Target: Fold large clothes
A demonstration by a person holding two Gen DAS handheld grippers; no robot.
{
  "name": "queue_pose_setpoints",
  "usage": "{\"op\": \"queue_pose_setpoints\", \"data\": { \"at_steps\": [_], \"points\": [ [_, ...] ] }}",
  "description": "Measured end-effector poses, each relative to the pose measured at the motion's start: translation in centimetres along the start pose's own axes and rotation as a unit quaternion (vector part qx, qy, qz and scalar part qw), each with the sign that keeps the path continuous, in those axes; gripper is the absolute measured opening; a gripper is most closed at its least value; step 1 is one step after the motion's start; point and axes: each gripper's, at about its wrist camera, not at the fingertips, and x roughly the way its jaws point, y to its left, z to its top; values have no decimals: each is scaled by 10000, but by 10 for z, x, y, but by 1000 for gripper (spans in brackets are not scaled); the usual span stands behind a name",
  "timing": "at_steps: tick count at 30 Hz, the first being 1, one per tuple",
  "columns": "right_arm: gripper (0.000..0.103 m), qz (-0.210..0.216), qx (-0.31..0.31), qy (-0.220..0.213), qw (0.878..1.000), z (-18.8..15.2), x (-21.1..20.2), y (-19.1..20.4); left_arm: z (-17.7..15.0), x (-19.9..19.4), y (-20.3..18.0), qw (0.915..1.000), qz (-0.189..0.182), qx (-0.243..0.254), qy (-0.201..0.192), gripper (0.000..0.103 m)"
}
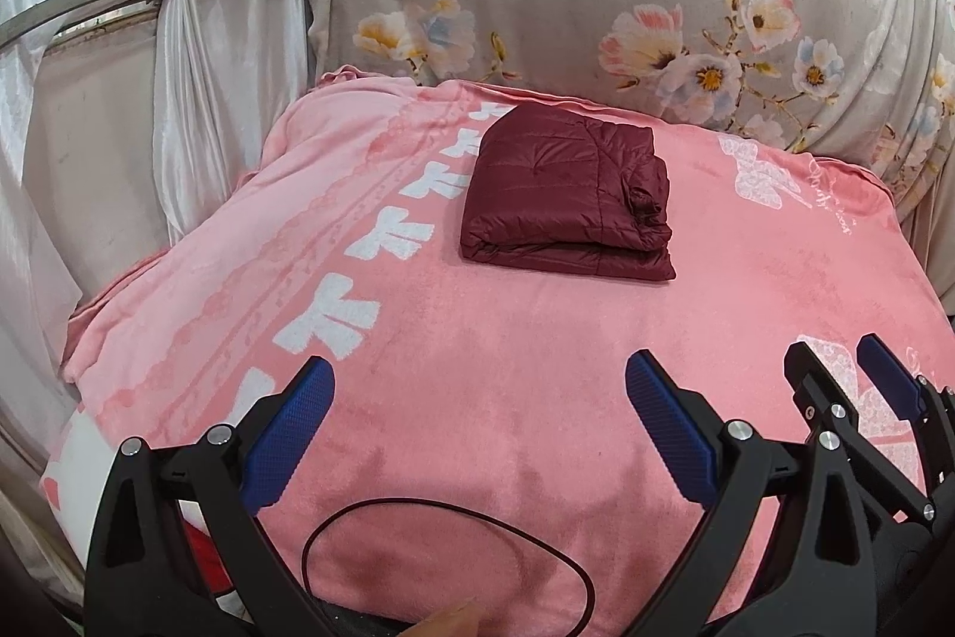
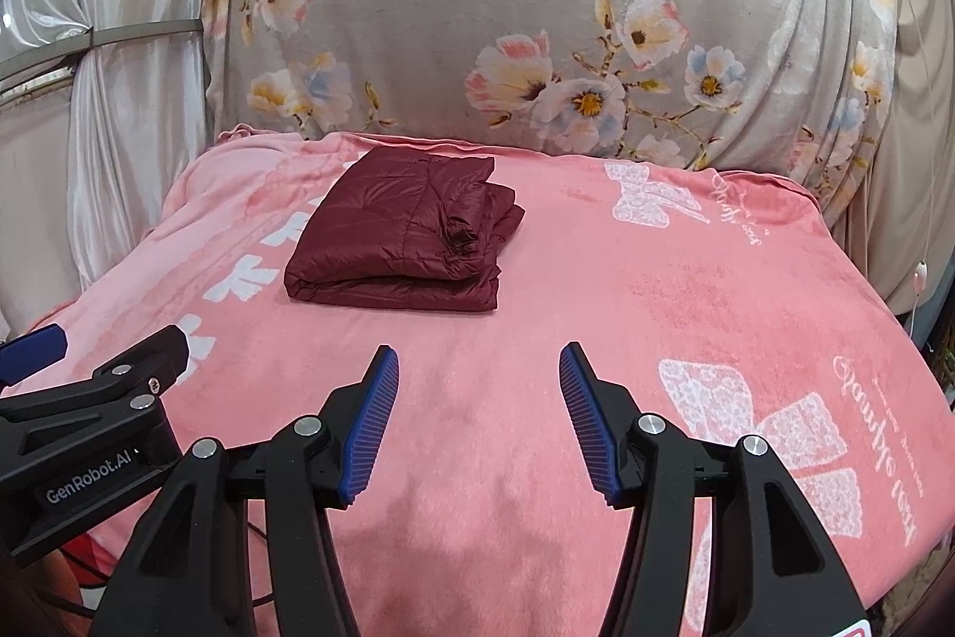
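Curtain (image 1: 197, 58) hung left of the bed, tied with a band. Pink blanket (image 1: 507, 398) covered the bed; all positions below referenced to the folded maroon jacket (image 1: 564, 195).

Left gripper (image 1: 480, 386) hovered on the near side of the jacket, well apart from it, jaws wide, holding nothing. A thin dark cord loop (image 1: 447, 553) lay on the blanket nearer still.

Jacket lay as a compact rectangle, layers stacked, open edges bunched on its right side.

Right gripper (image 2: 477, 374) hovered near side, slightly right, jaws spread, empty.

Floral fabric (image 2: 537, 10) rose behind the jacket.

Judgement: fold looked essentially complete. Any tidy-up should press the bunched right edge flat, without lifting layers.
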Motion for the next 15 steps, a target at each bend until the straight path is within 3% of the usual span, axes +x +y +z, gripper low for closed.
{"op": "queue_pose_setpoints", "data": {
  "at_steps": [15],
  "points": [
    [55,-9,-17,11,10000,1,0,-2,0,6,1,10000,47,-9,30,96]
  ]
}}
